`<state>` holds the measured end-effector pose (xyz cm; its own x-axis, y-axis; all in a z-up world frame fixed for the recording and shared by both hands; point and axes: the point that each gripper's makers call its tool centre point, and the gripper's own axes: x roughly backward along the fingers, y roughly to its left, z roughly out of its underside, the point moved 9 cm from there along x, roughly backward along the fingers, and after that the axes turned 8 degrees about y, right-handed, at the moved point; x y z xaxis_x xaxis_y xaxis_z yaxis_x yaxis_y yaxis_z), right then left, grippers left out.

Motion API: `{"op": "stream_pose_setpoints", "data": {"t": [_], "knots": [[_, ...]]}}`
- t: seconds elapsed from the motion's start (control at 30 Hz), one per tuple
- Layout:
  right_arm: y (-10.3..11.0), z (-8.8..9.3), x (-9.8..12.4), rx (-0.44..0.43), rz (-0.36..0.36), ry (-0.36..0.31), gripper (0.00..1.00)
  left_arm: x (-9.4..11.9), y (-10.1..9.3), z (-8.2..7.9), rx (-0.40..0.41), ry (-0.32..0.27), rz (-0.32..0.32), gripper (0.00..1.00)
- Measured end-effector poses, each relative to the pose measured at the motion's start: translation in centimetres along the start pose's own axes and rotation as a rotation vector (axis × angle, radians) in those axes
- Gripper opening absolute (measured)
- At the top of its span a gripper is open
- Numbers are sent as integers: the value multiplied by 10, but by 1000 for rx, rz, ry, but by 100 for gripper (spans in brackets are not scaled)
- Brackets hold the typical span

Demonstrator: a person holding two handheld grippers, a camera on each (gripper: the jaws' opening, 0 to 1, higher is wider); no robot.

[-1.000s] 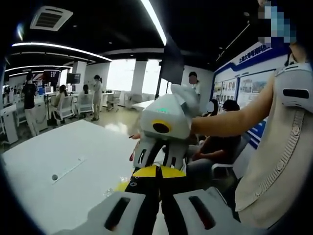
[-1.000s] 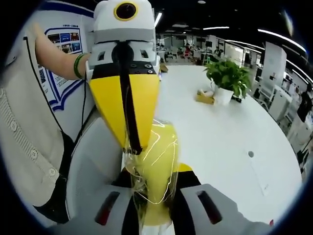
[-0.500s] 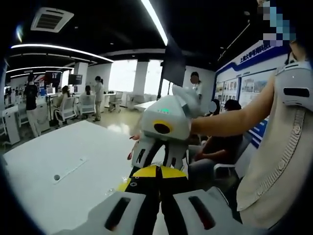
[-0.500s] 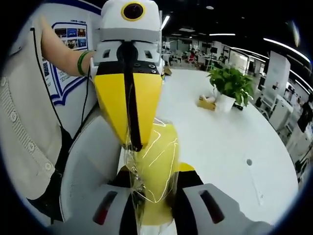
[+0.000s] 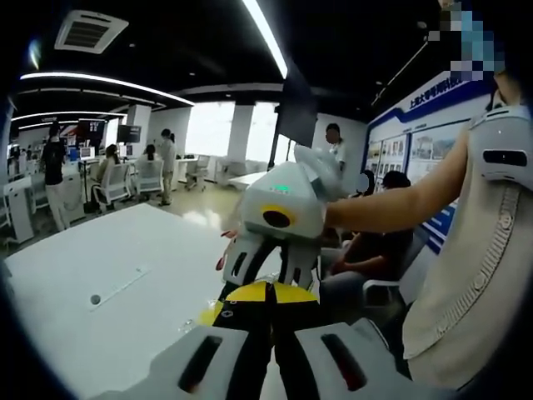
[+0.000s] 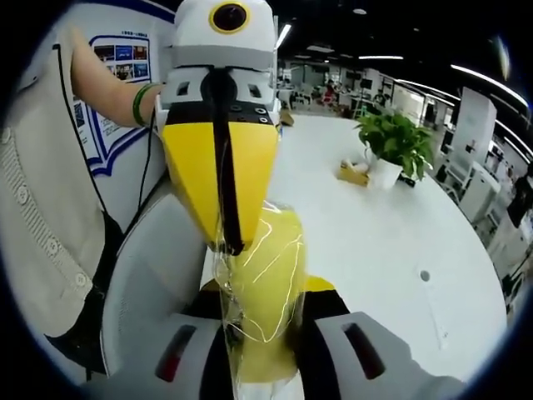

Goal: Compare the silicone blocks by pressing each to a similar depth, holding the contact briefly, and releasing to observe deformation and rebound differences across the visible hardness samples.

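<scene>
In the right gripper view, the right gripper (image 6: 254, 333) has its jaws clamped on a yellow silicone block (image 6: 266, 287) wrapped in clear film. The left gripper (image 6: 223, 212) meets it from above, its yellow jaws drawn narrow with their tips pinching the film at the block's top. Beyond lies the white desk (image 6: 375, 242), with a potted plant (image 6: 390, 143) toward its far edge. In the left gripper view, the right gripper (image 5: 271, 254) sits just beyond the left gripper (image 5: 268, 333)'s jaws.

At the bottom centre of the right gripper view, our right gripper (image 6: 262, 329) has its jaws closed on a yellow plastic-wrapped silicone block (image 6: 265, 279); our left gripper (image 6: 223, 233), jaws together, meets it from above.
</scene>
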<state>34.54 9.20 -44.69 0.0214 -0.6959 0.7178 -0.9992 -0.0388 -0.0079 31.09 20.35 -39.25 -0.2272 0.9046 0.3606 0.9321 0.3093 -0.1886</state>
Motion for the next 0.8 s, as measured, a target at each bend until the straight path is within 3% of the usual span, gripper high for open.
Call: {"op": "stream_pose_setpoints", "data": {"t": [0.8], "knots": [[3,4,0,9,-3,28,23,-2,3,3,20,-2,13,0]]}}
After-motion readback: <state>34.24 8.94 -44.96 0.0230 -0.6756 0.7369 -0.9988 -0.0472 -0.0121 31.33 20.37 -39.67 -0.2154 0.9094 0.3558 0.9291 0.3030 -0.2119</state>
